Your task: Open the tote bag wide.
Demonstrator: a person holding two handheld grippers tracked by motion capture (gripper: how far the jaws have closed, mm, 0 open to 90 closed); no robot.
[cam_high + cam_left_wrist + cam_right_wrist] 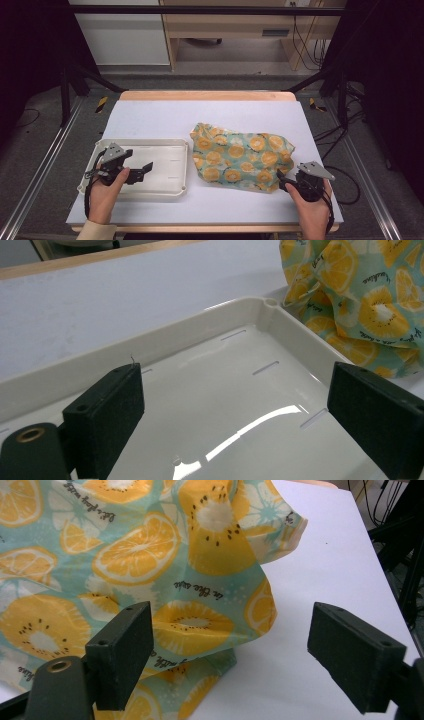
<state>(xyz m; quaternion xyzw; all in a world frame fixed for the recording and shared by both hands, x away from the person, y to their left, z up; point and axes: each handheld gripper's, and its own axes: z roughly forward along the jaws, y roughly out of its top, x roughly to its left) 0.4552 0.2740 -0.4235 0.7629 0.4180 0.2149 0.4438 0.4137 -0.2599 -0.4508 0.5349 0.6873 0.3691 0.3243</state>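
A crumpled cloth [242,155] printed with orange slices on pale green lies right of the table's middle. A shallow white tray [170,172] sits at the near left, and nothing lies in it. My left gripper [143,170] hovers over the tray's left half, pointing right, open. In the left gripper view its jaws [237,390] stand wide over the glossy tray floor [220,405], with the cloth [370,300] beyond the tray's corner. My right gripper [281,179] is open at the cloth's near right corner. In the right gripper view [232,625] the cloth's edge [200,620] lies between the jaws, untouched.
The white tabletop [165,117] has a wooden far edge [205,95] and bare room behind the tray and the cloth. Metal frame rails run along both sides. Cables [350,175] lie on the floor at the right.
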